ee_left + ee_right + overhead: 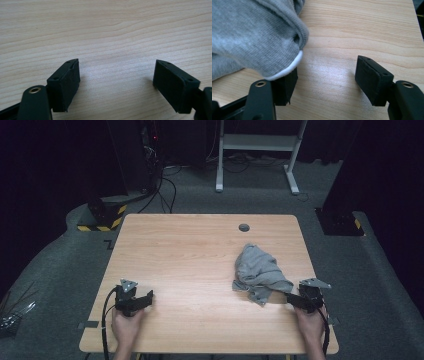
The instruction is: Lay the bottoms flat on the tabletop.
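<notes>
1. High view. Item: wooden table (200,255), light grain, with 1 round grommet hole (244,227) near its far edge. Item: grey garment (260,272), crumpled in a heap on the right half of the table, nearer the right edge than the centre. Item: left gripper (148,298), held in the person's left hand (125,325) at the near left of the table, well apart from the garment, over bare wood. Item: right gripper (290,298), held in the right hand (311,324) at the near right, its tips just at the near edge of the garment.

2. Left gripper view. The 2 black jaws stand spread wide, with bare table (107,32) between them and nothing held.

3. Right gripper view. The jaws stand spread. The grey garment (249,37) lies over the top of the left-hand jaw, its white-edged hem (292,65) touching that jaw; the other jaw is apart from the cloth, over bare table (352,30). The garment is not pinched.
</notes>
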Available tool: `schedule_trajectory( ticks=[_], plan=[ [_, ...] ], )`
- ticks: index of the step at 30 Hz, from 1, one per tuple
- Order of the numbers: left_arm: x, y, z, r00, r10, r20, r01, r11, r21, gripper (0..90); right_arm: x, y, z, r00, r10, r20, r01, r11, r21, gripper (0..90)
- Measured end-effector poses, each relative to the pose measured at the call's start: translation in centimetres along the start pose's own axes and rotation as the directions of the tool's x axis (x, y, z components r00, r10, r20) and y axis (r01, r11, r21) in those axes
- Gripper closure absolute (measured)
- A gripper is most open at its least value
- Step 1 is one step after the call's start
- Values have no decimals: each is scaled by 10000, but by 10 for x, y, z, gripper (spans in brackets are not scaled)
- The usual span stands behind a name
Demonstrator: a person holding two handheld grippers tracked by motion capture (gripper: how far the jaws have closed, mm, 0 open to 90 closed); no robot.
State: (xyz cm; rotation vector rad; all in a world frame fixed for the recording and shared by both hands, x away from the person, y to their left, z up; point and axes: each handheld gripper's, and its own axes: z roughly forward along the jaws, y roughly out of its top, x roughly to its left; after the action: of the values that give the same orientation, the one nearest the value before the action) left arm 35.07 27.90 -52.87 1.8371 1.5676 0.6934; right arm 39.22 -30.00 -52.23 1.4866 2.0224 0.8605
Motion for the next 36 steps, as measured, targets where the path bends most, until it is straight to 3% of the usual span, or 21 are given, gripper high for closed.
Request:
schedule_trajectory(
  ticks=[28,36],
  plan=[
    [-1,0,1,10000,26,50,-26,10000,21,198,-1,-2,-2,9997,-180,-179,180,9998,-8,352],
    [-1,0,1,10000,34,47,-34,10000,26,202,-2,-7,-13,9993,-215,-321,201,9989,-421,380]
  ],
)
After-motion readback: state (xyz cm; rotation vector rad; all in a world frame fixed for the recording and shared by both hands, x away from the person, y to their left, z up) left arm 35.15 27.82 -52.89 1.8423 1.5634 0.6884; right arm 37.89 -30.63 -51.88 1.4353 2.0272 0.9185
